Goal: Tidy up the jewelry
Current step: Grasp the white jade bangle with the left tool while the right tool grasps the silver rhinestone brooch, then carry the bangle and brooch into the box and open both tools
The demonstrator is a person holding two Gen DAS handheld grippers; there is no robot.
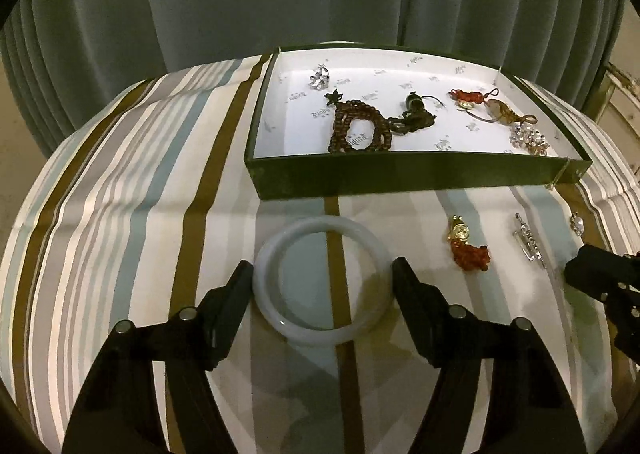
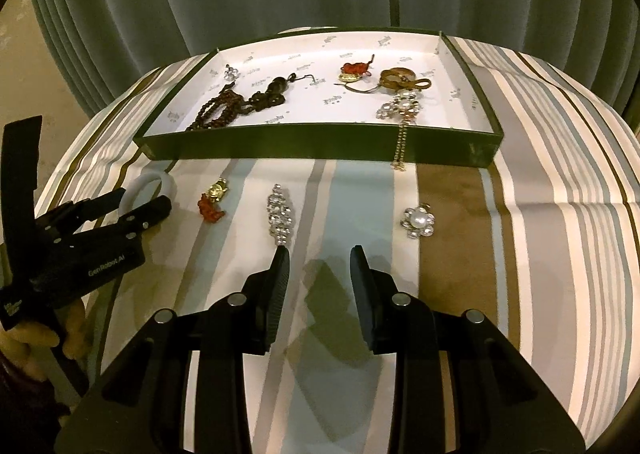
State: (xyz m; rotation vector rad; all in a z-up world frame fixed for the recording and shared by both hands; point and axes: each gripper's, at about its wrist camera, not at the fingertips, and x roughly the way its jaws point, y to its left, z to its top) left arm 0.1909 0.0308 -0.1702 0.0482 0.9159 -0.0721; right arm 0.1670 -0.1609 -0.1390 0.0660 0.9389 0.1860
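A white bangle [image 1: 322,282] lies flat on the striped cloth, with my left gripper [image 1: 322,264] shut on it, one pad against each outer side. The right wrist view shows that bangle [image 2: 154,182] in the left gripper [image 2: 140,206] at the far left. My right gripper [image 2: 319,254] hovers open over the cloth, nothing between its fingers. Just beyond its left fingertip lies a rhinestone bar brooch [image 2: 280,218]. A red-and-gold charm [image 2: 212,202] and a pearl flower brooch [image 2: 418,222] also lie loose on the cloth.
A shallow green box [image 2: 312,142] with white lining stands at the back, holding brown beads [image 1: 360,130], red and amber ornaments [image 1: 466,96] and rhinestone pieces. A rhinestone chain [image 2: 400,152] hangs over its front wall. Grey-green curtains hang behind the round table.
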